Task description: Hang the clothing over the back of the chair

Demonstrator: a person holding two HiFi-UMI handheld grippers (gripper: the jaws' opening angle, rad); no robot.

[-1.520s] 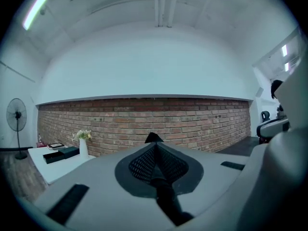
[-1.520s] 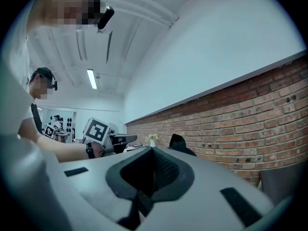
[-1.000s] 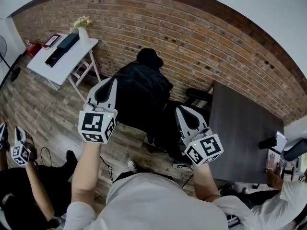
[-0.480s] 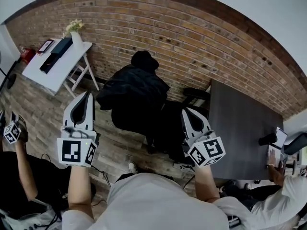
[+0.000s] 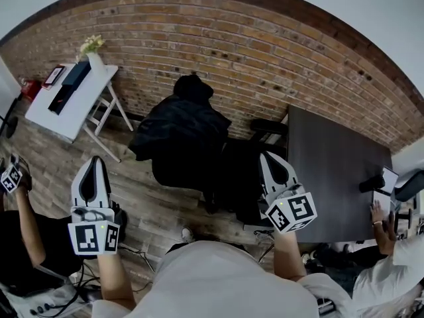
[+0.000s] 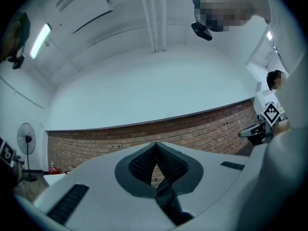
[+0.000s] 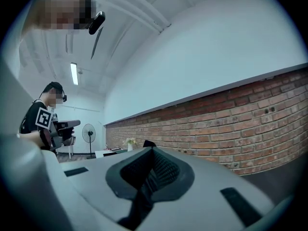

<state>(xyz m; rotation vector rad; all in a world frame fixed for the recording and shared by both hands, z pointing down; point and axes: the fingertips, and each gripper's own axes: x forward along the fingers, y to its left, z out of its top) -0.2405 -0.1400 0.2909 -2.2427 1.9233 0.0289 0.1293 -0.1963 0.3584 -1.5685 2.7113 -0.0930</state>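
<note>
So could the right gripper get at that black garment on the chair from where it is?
Probably yes: the right gripper sits near the black garment, and nothing seems to stand between them. Its jaws are shut, so they'd need opening first.

From my end the jacket [image 5: 182,128] is plain black. The wall [image 5: 265,52] is red-brown brick with pale mortar lines. My left gripper [image 5: 98,159] and right gripper [image 5: 264,155] are light grey, with black-and-white square markers. The desk [image 5: 331,177] is dark grey, the side table [image 5: 66,105] white, and the floor [image 5: 156,207] grey-brown wood planks.
</note>
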